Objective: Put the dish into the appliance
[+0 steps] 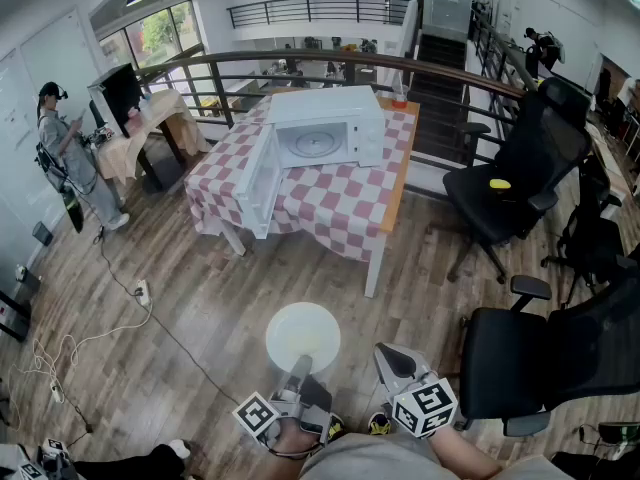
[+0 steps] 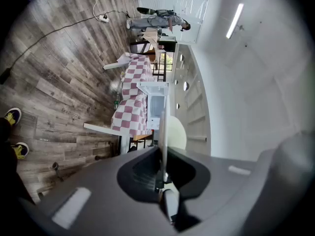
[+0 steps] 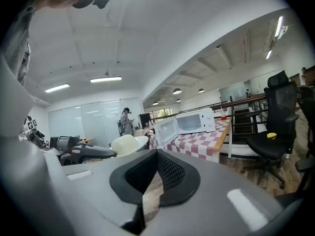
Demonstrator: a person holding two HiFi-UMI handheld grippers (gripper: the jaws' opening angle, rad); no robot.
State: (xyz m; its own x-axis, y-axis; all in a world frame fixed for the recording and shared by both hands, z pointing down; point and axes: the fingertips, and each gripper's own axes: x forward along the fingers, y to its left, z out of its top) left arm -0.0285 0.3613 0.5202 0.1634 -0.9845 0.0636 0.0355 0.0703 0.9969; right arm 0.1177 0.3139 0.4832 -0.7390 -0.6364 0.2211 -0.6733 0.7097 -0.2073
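Observation:
A white round dish (image 1: 303, 336) is held level over the wooden floor, its near rim pinched by my left gripper (image 1: 300, 363), which is shut on it. In the left gripper view the dish (image 2: 164, 132) shows edge-on between the jaws. My right gripper (image 1: 388, 356) hangs just right of the dish, shut and holding nothing; its view shows the dish (image 3: 125, 144) off to its left. The white microwave (image 1: 325, 133) stands well ahead on a table with a red-and-white checked cloth (image 1: 340, 208), its door swung open to the left and its cavity bare.
Black office chairs stand at the right (image 1: 520, 178) and close by at the right (image 1: 545, 358). A person (image 1: 65, 158) stands far left. A railing (image 1: 300, 63) runs behind the table. A cable and power strip (image 1: 142, 290) lie on the floor at the left.

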